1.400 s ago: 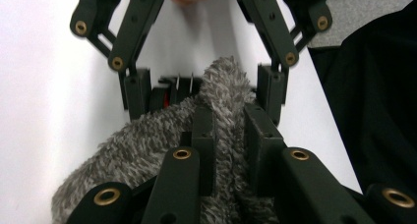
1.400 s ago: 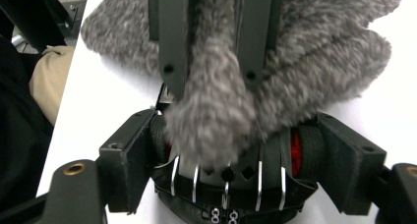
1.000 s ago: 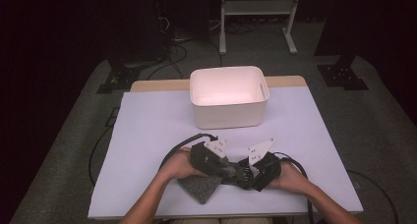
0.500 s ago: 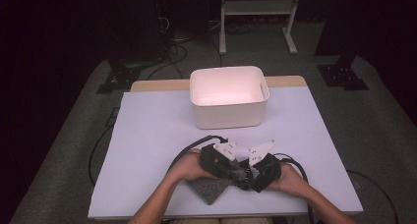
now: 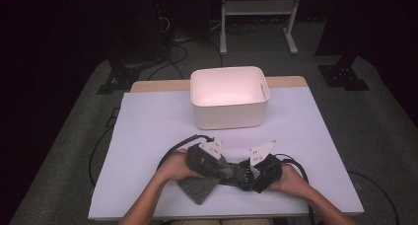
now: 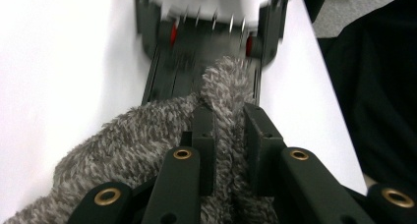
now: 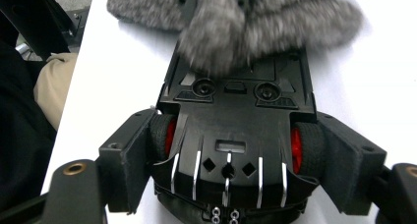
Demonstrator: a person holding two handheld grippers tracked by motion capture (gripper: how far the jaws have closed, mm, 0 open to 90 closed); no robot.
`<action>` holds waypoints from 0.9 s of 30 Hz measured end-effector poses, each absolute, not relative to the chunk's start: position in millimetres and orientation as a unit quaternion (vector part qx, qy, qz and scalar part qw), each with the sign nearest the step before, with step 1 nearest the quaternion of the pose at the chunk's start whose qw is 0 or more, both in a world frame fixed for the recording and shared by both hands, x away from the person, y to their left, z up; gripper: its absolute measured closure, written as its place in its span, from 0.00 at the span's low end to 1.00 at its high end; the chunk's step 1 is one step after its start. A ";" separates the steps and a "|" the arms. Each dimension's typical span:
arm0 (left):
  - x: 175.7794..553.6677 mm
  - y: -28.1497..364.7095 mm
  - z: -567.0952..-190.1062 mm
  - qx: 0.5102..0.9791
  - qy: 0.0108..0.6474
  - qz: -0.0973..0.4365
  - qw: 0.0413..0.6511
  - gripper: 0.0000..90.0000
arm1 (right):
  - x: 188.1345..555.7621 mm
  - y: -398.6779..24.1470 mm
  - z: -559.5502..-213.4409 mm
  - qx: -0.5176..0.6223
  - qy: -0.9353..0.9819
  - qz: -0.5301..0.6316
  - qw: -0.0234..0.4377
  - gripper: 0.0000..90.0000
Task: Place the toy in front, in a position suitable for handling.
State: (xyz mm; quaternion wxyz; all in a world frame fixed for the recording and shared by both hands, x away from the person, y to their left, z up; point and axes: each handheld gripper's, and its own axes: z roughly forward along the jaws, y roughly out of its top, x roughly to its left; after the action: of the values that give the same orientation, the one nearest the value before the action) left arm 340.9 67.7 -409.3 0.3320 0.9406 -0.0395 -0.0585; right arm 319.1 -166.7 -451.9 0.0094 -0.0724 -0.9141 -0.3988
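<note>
The left gripper (image 5: 224,167) is pinched tight on a fold of the grey cloth (image 6: 123,135), a shaggy, towel-like rag whose slack spills back under the left hand (image 5: 173,168) onto the white table (image 5: 148,131). Straight ahead of those jaws, touching the rag's bunched tip, lies the toy car (image 7: 231,135), a flat black plastic shell with red wheel hubs and silver slashes. Its long axis runs from one gripper to the other, so the cloth sits over the end nearest the left gripper. The right gripper (image 7: 231,160) is clamped across the car's width at the opposite end, its pads bearing on the wheels, jaws spread wide by the body. I'd judge the left hand does the wiping along that axis while the right hand steadies. Beyond both grippers stands a white bin (image 5: 229,99), well apart.
</note>
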 end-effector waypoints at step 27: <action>363.1 83.7 -411.2 0.941 0.007 -0.043 0.335 0.86 | 320.7 -164.6 -450.0 -0.056 -0.912 -0.406 -0.001 0.26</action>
State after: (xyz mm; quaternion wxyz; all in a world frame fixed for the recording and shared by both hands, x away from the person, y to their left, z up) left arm 363.1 83.7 -411.2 0.3351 0.9411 0.0075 -0.0434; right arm 320.7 -164.6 -450.0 -0.0013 -0.0557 -0.9124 -0.4056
